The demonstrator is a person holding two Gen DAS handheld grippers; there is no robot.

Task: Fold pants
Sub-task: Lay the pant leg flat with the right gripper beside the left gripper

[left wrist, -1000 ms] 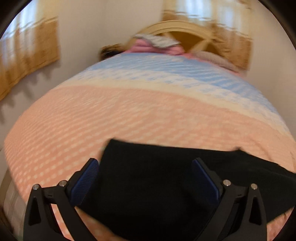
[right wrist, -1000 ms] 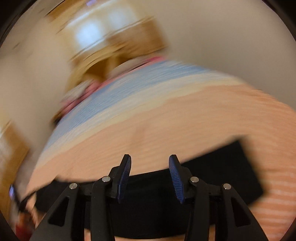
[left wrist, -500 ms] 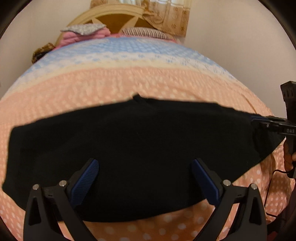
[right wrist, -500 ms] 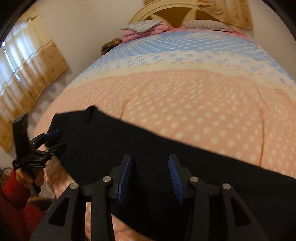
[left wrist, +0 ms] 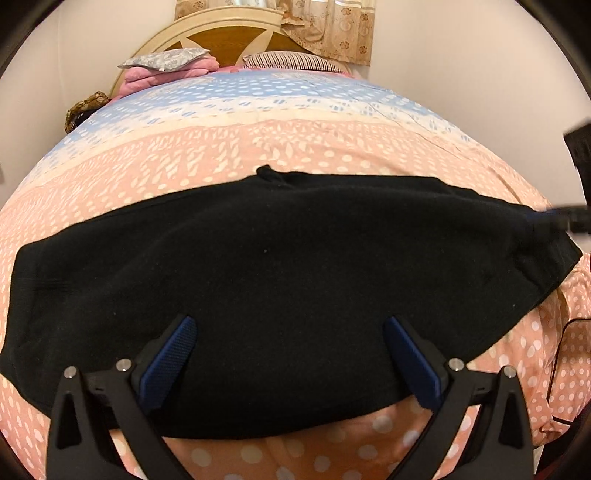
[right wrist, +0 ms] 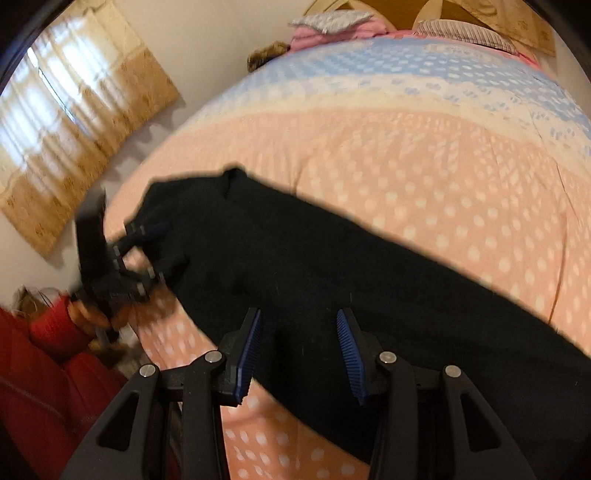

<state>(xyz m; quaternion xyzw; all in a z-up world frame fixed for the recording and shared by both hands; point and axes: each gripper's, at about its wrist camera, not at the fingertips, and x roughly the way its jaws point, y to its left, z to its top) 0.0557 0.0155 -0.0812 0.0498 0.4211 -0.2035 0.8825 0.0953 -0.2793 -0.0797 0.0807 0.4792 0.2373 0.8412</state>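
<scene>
Black pants [left wrist: 280, 280] lie spread lengthwise across the near part of a pink dotted bedspread [left wrist: 258, 140]; they also show in the right wrist view [right wrist: 351, 280]. My left gripper [left wrist: 290, 350] is wide open, hovering just above the pants' near edge, holding nothing. My right gripper [right wrist: 299, 347] is partly open over the pants' near edge, holding nothing. In the left wrist view the right gripper's tip [left wrist: 554, 218] reaches the pants' right end. In the right wrist view the left gripper [right wrist: 144, 240] is blurred at the pants' left end.
The bed has a blue band, pillows [left wrist: 295, 61] and a folded pink and grey pile [left wrist: 166, 68] by the wooden headboard [left wrist: 229, 33]. Curtains [right wrist: 74, 122] hang on the left wall. A red sleeve [right wrist: 40, 354] is at the bed's near left edge.
Both grippers swung round to face the bed head. The pants now lie wide across both views. The right gripper tilted and moved closer to the pants.
</scene>
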